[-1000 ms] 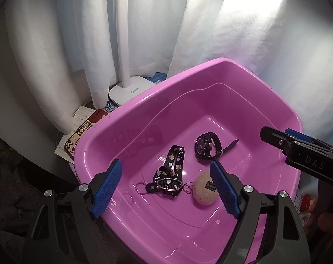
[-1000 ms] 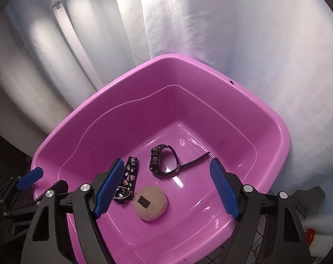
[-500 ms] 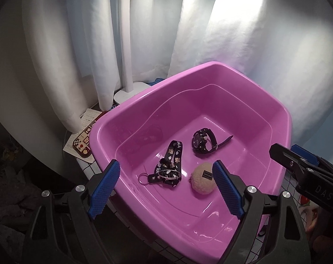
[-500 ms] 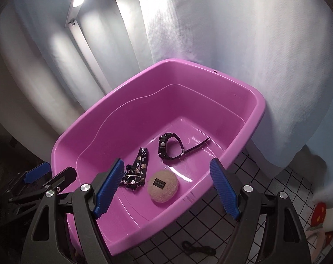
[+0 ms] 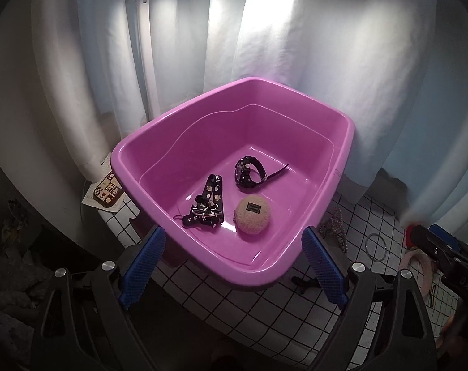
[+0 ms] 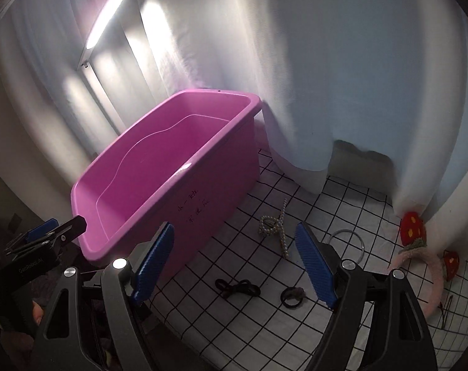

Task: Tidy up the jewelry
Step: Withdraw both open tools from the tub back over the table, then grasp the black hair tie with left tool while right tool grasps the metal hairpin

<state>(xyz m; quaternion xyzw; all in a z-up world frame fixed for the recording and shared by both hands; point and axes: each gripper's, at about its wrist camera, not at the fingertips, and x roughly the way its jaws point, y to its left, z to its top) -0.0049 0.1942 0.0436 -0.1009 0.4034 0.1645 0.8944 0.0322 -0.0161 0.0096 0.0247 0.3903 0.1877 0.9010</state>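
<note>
Two grippers stand with their jaws apart, and neither holds anything. The left gripper (image 5: 232, 261) has jaws that are opening, already spread very wide, with nothing pressed between the blue pads; through the gap shows the near corner of the pink tub (image 5: 342, 167). Beyond the jaws, on the tub floor, lie a black watch (image 5: 249, 173), a black patterned strap (image 5: 207, 205) and a round beige puff (image 5: 253, 215), the puff just right of the strap and nearer than the watch.

The right gripper (image 6: 234, 261) also has its jaws wide, touching nothing. Its left pad sits in front of the tub's outer wall. Between and just beyond the pads, on the checked cloth (image 6: 264, 324), lie a pearl hair clip (image 6: 272, 227), black hair ties (image 6: 237, 287) and a dark ring-shaped tie (image 6: 292, 297). Right of the right pad are a thin metal bangle (image 6: 346, 241) and a pink headband with red mushrooms (image 6: 425, 266).
</note>
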